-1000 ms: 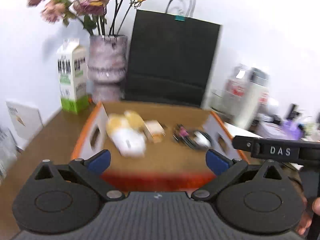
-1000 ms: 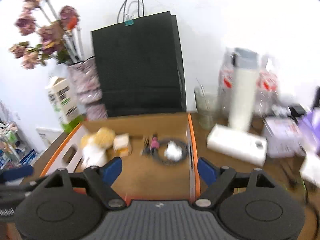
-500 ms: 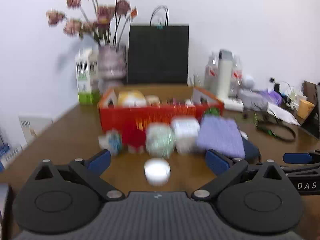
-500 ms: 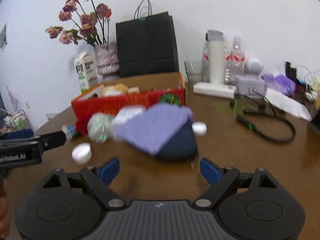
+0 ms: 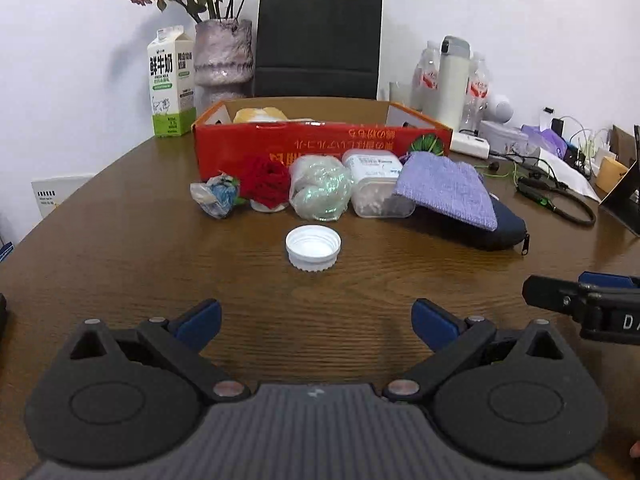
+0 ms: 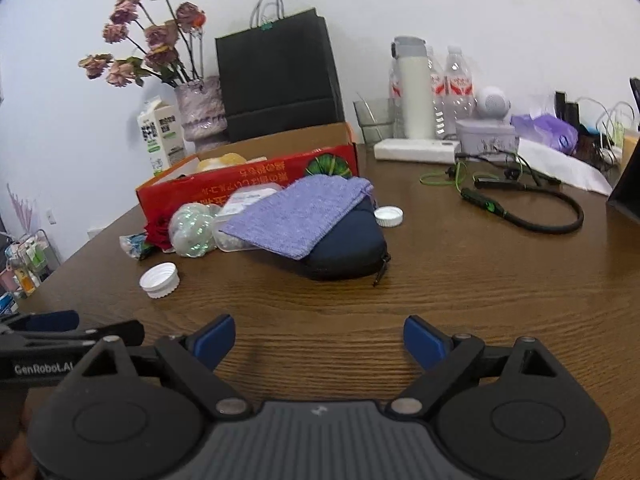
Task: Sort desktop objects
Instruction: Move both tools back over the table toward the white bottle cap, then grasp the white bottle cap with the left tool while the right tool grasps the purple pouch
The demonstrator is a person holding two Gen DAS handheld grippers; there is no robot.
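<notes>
A red cardboard box [image 5: 320, 146] [image 6: 248, 184] stands mid-table with items inside. In front of it lie a blue crumpled wrapper [image 5: 218, 198], a red rose [image 5: 267, 184], a shiny plastic ball [image 5: 320, 188], a clear container [image 5: 378, 188], and a purple cloth [image 5: 446, 188] [image 6: 296, 212] on a navy pouch [image 5: 492, 226] [image 6: 348, 248]. A white cap [image 5: 313, 248] [image 6: 160, 280] lies nearer; a second cap [image 6: 388, 216] sits right of the pouch. My left gripper [image 5: 316, 320] is open and empty, just short of the cap. My right gripper [image 6: 318, 340] is open and empty, near the pouch.
A milk carton [image 5: 171, 82], a vase of dried flowers [image 5: 224, 62] and a black paper bag [image 5: 318, 40] stand behind the box. Bottles, a white flask [image 6: 414, 88], a white power strip [image 6: 416, 150], a neckband headset [image 6: 532, 208] and cables fill the right side.
Both grippers pulled back from above the box to low over the near table. The items in front of the box came into view. Both stayed open.
</notes>
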